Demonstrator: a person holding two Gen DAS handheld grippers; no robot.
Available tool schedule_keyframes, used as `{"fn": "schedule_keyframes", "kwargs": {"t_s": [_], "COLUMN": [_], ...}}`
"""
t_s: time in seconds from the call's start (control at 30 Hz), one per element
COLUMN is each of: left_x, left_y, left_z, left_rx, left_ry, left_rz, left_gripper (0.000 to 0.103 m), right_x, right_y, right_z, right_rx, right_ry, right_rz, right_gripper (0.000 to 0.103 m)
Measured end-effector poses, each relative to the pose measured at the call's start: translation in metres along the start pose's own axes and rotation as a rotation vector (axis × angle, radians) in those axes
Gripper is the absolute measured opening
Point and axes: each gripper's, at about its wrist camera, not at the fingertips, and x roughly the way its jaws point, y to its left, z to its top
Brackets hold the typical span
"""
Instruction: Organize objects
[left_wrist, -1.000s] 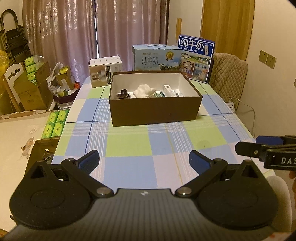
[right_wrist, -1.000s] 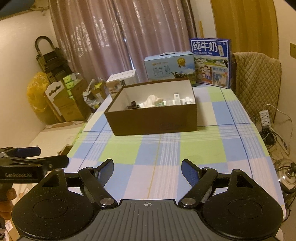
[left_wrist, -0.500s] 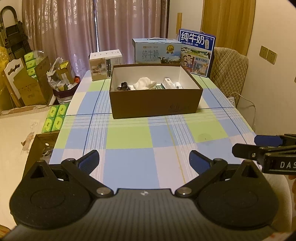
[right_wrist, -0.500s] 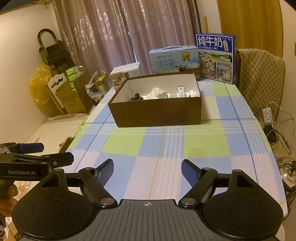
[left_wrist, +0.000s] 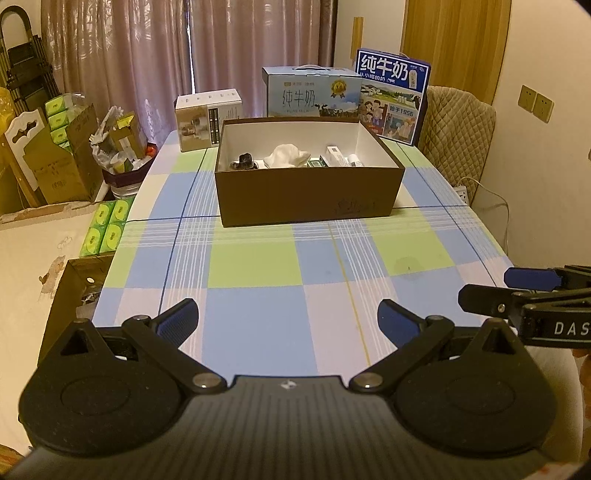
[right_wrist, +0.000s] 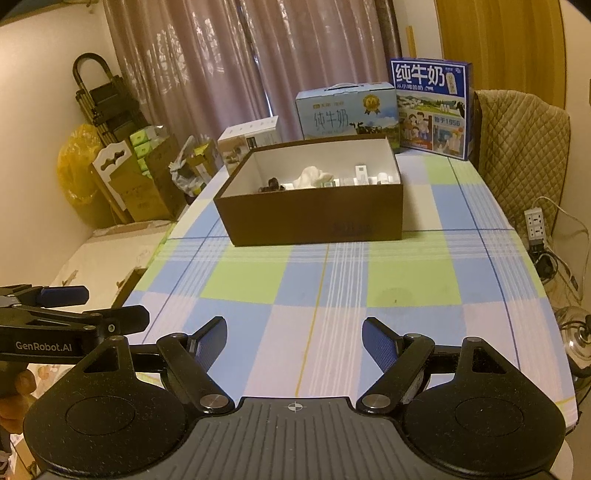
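I hold my left gripper (left_wrist: 287, 320) and right gripper (right_wrist: 294, 340) spread and empty at frame bottom; the brown box (left_wrist: 308, 197) sits centre frame.

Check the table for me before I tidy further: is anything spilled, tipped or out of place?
Nothing stands out. The brown box sits square on the checked tablecloth with small items lying inside, and the cartons behind it stand upright. Both grippers, left and right, are open and empty.
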Motion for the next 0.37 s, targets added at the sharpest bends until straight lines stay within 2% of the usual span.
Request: {"fn": "schedule_keyframes", "kwargs": {"t_s": [0.37], "left_x": [0.0075], "left_y": [-0.0005], "left_z": [-0.0032], "left_rx": [-0.002], "left_ry": [0.019], "left_rz": [-0.003], "left_gripper": [0.102], "right_x": [0.0053], "right_y": [-0.0014], "right_z": [-0.0038], "right_rx": [0.013], "right_ry": [0.014], "right_rz": [-0.001], "right_gripper": [0.078]}}
